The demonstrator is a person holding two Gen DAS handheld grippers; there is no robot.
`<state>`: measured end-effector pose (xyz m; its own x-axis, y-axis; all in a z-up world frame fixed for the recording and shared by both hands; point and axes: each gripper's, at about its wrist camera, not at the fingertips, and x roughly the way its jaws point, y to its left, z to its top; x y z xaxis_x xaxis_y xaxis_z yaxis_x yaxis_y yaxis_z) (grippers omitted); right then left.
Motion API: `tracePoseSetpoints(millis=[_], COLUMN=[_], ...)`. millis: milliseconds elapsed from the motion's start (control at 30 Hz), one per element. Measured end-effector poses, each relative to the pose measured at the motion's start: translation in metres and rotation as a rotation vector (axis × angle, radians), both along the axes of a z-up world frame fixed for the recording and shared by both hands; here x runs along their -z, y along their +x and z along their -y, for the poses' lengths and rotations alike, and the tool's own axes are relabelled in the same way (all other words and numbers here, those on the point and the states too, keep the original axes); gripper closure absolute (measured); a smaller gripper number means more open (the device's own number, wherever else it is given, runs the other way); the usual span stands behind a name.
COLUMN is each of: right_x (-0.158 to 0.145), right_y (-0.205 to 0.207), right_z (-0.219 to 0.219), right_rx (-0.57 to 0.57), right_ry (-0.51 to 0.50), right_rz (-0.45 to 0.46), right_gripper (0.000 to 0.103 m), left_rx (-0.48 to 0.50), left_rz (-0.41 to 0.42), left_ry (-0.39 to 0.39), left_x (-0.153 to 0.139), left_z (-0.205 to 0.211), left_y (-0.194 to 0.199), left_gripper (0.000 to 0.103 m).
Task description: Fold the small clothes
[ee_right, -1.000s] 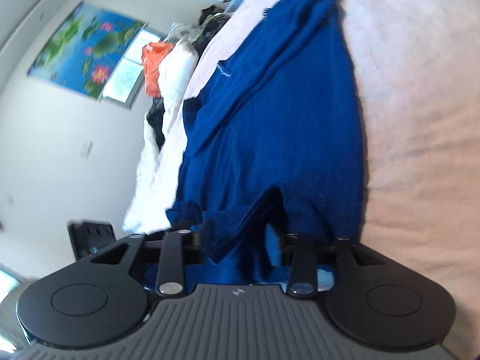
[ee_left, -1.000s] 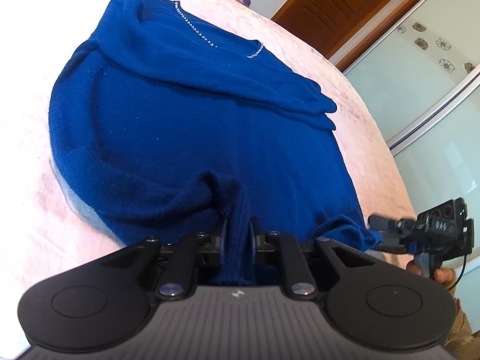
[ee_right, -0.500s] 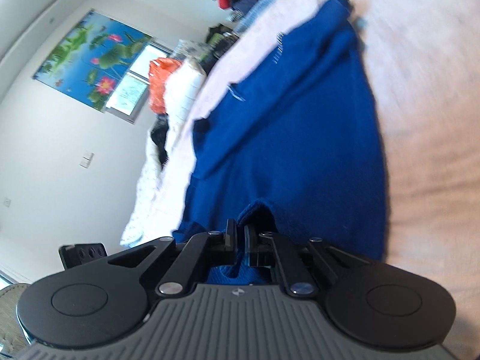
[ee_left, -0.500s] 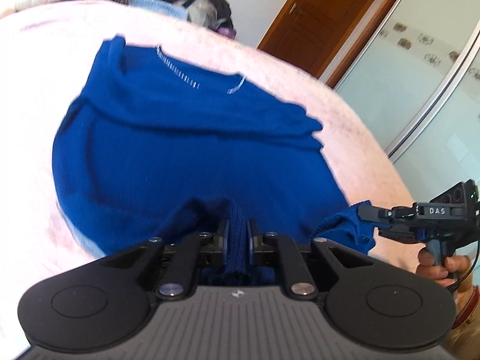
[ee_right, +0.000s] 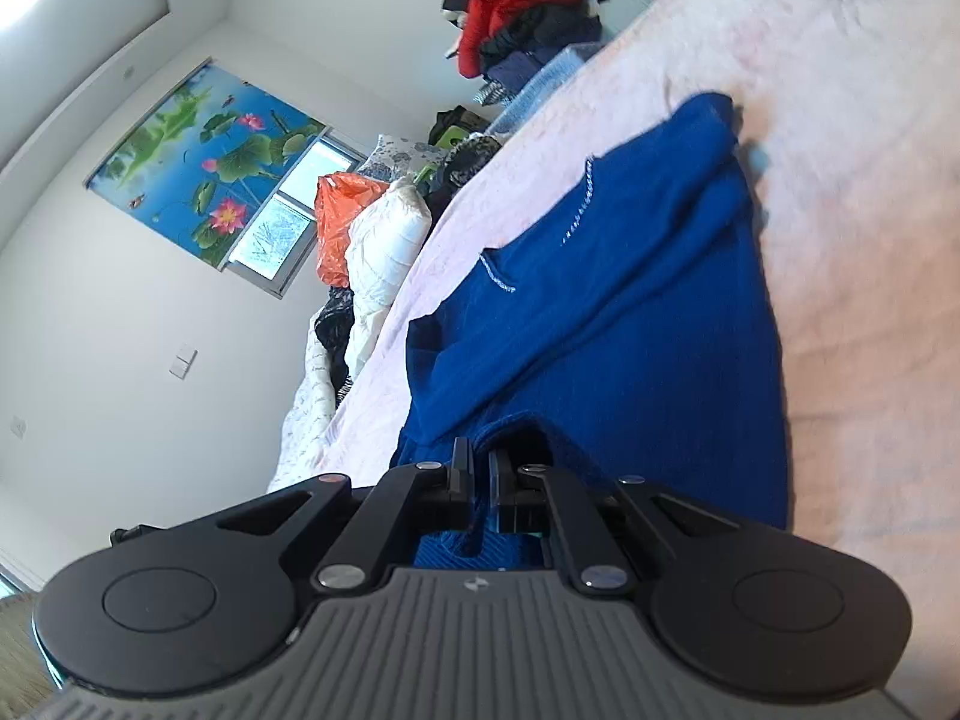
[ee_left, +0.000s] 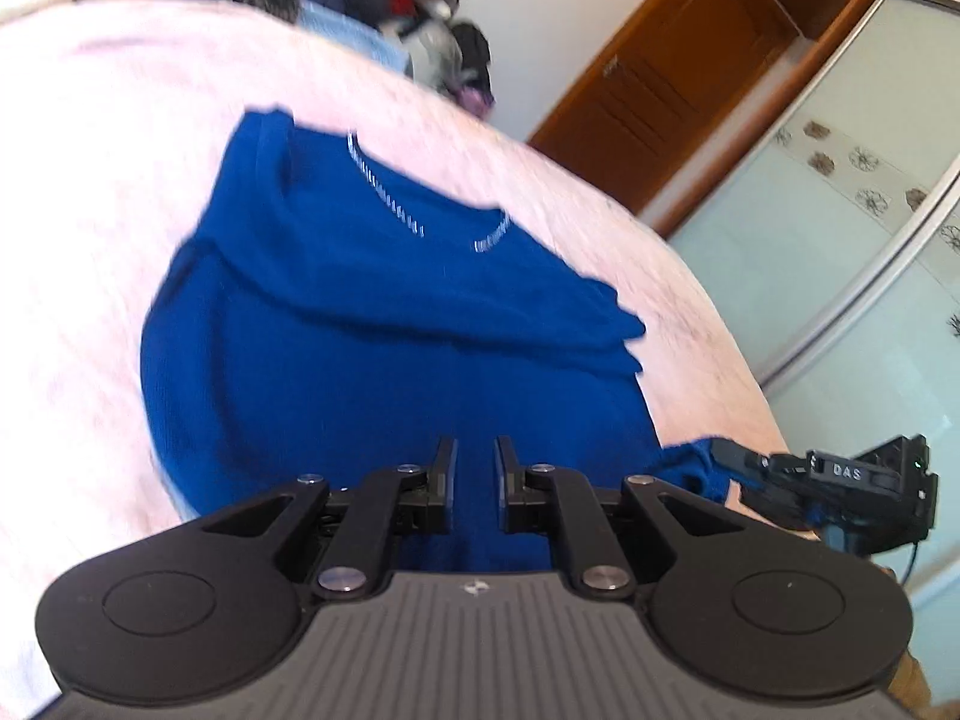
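both hand-held grippers, left [ee_left: 474, 468] and right [ee_right: 480, 471], tilt downward, pinching the blue sweater's [ee_left: 384, 348] hem.

Blue knit sweater [ee_left: 372, 360], front down or up not determinable, spread on the pink bed cover [ee_left: 90, 240]. Neckline with pale stitched trim at far end. Both sleeves folded across the body as a diagonal band. Near hem raised off the cover at two corners; remainder lies flat, slightly rumpled.
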<state>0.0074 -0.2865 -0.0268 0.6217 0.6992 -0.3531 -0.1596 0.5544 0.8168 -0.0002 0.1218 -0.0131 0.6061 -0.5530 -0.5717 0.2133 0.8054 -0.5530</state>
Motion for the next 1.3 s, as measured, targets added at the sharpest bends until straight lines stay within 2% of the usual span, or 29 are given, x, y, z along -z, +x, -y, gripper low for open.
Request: tracePoseSetpoints(millis=[33, 67, 100, 133, 167, 200, 333, 433, 467, 500, 600, 833, 967, 1100, 1200, 1300], right_x=[0.001, 0.003, 0.006, 0.008, 0.01, 0.012, 0.018, 0.021, 0.022, 0.023, 0.023, 0.012, 0.003, 0.001, 0.004, 0.005], right_y=[-0.001, -0.003, -0.005, -0.007, -0.009, -0.01, -0.015, -0.017, -0.017, -0.018, -0.017, -0.01, -0.001, 0.013, 0.024, 0.03], right_z=[0.0, 0.001, 0.001, 0.002, 0.002, 0.002, 0.007, 0.007, 0.006, 0.005, 0.003, 0.006, 0.008, 0.012, 0.014, 0.011], right_rx=[-0.006, -0.006, -0.007, -0.008, -0.007, -0.006, 0.001, 0.002, -0.001, -0.002, 0.002, 0.041, 0.058, 0.091, 0.12, 0.147], right_ry=[0.0, 0.002, 0.005, 0.005, 0.002, 0.0, 0.009, 0.012, 0.01, 0.008, 0.007, 0.014, 0.008, 0.007, -0.004, -0.066], right_rz=[-0.003, -0.01, -0.019, -0.028, -0.036, -0.045, -0.063, -0.072, -0.073, -0.074, -0.076, -0.027, 0.005, 0.016, 0.012, 0.019], right_gripper=[0.093, 0.093, 0.093, 0.093, 0.093, 0.093, 0.093, 0.093, 0.093, 0.093, 0.093, 0.093, 0.093, 0.093, 0.093, 0.093], left_rx=[0.017, 0.037, 0.057, 0.07, 0.082, 0.097, 0.183, 0.197, 0.193, 0.182, 0.142, 0.073, -0.043, -0.153, -0.209, -0.244], left_rz=[-0.023, -0.05, -0.078, -0.094, -0.092, -0.083, -0.12, -0.108, -0.115, -0.137, -0.149, -0.036, 0.021, 0.01, 0.018, 0.032], left_ry=[0.011, 0.028, 0.055, 0.082, 0.104, 0.114, 0.133, 0.179, 0.182, 0.178, 0.139, 0.068, 0.106, 0.141, 0.214, 0.279], left_x=[0.002, 0.005, 0.007, 0.01, 0.012, 0.013, 0.024, 0.026, 0.026, 0.029, 0.028, 0.004, -0.01, -0.014, -0.014, -0.015], left_z=[-0.001, -0.001, 0.0, 0.002, 0.003, 0.005, 0.017, 0.027, 0.028, 0.028, 0.026, 0.02, 0.019, 0.022, 0.029, 0.034], left_y=[0.002, 0.004, 0.006, 0.008, 0.009, 0.008, 0.012, 0.006, 0.005, 0.006, 0.008, 0.0, 0.007, 0.022, 0.032, 0.038], left_gripper=[0.09, 0.083, 0.068, 0.06, 0.044, 0.038, 0.037, 0.039, 0.063, 0.091, 0.094, 0.094, 0.094, 0.094, 0.094, 0.094])
